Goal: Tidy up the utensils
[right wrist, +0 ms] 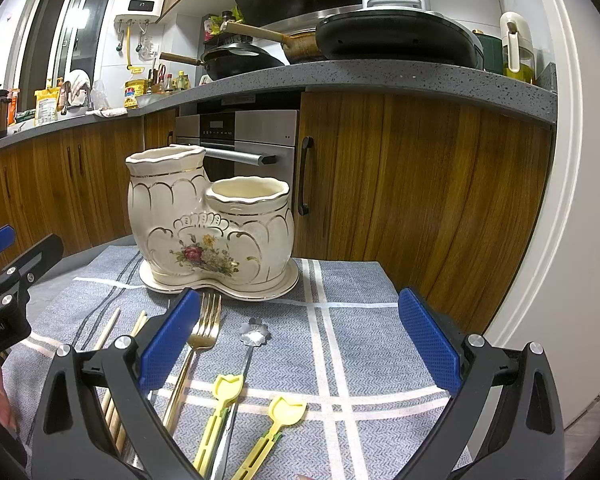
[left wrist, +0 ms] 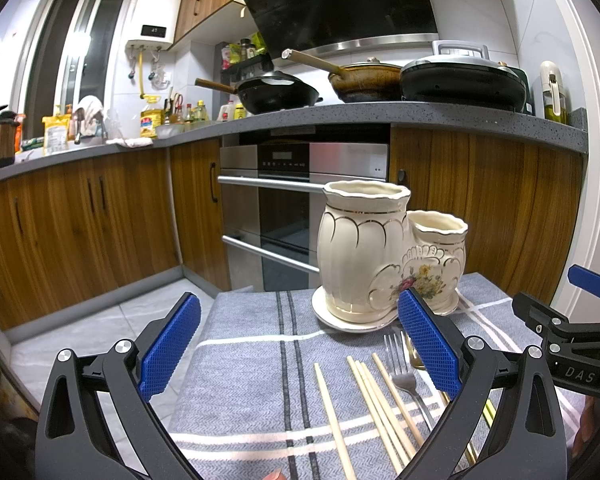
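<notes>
Two handheld grippers are seen from their own wrist cameras, above a small table covered by a grey cloth (right wrist: 352, 344) with white and dark stripes. The left gripper (left wrist: 300, 344) is held with its blue-padded jaws spread wide and nothing between them. The right gripper (right wrist: 296, 340) is likewise spread apart and empty.

Nearest the left gripper, several pale wooden chopsticks (left wrist: 380, 404) are laid side by side on the cloth, with a silver fork (left wrist: 400, 364) just beside them to the right. In the right wrist view, a gold fork (right wrist: 198, 344) is seen partly hidden behind the left jaw pad. Next to it lies a silver spoon (right wrist: 254, 334) with a flower-shaped bowl, and two yellow tulip-tipped utensils (right wrist: 228, 390) are laid nearest the camera.

Beyond the utensils, a cream ceramic holder (right wrist: 210, 224) with gold trim and a painted rose is set upright on its matching saucer. It has two compartments, a taller and a shorter; both appear empty.

Farther back, wooden cabinets (right wrist: 412, 184), a steel oven (left wrist: 300, 208) and a grey countertop (left wrist: 380, 114) carrying dark pans are seen.
</notes>
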Demonstrator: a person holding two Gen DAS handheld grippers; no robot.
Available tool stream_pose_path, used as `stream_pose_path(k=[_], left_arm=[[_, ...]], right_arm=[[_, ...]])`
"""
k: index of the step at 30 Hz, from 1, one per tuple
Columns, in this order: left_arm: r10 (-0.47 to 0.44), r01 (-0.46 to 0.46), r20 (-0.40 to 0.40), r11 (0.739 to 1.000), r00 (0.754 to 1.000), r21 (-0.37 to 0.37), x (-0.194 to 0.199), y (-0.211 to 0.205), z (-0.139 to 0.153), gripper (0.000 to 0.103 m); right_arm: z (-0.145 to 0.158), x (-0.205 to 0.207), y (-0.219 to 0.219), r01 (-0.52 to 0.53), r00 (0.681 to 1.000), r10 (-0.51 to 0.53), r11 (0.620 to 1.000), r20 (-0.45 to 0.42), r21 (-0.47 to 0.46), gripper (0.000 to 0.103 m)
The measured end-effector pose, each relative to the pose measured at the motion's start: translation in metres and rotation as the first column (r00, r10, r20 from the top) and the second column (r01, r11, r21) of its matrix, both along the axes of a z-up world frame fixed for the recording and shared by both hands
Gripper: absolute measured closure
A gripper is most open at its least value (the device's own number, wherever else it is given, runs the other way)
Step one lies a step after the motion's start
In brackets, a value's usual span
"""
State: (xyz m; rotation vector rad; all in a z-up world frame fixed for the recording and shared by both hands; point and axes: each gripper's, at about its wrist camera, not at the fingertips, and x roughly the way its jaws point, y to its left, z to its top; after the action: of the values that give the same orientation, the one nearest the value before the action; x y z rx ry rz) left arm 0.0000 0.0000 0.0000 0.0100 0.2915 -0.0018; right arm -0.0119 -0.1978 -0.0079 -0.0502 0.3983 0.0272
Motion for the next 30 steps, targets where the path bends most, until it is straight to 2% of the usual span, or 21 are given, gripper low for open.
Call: stream_pose_path(k=[22, 26, 30], left_arm=[[0.004, -0.004, -0.01, 1.0, 1.0, 0.002, 0.0, 0.0, 0.0, 0.005], [0.011, -0.011, -0.075, 1.0, 0.997, 0.001, 0.002, 0.007, -0.003, 0.005], [0.045, -0.032, -0.171, 0.996, 0.984, 0.082, 0.008, 0.007, -0.009, 0.005]], right_arm=[[-0.002, 0.0, -0.003, 0.001, 1.0, -0.001, 1.0, -0.016, 0.0, 0.005], [-0.005, 0.002, -0.01, -0.046, 0.997, 0.046, 0.999, -0.061, 0.011, 0.005], [-0.013, 0.01, -0.022, -0.105, 0.984, 0.108, 0.994, -0.144, 0.03, 0.005]])
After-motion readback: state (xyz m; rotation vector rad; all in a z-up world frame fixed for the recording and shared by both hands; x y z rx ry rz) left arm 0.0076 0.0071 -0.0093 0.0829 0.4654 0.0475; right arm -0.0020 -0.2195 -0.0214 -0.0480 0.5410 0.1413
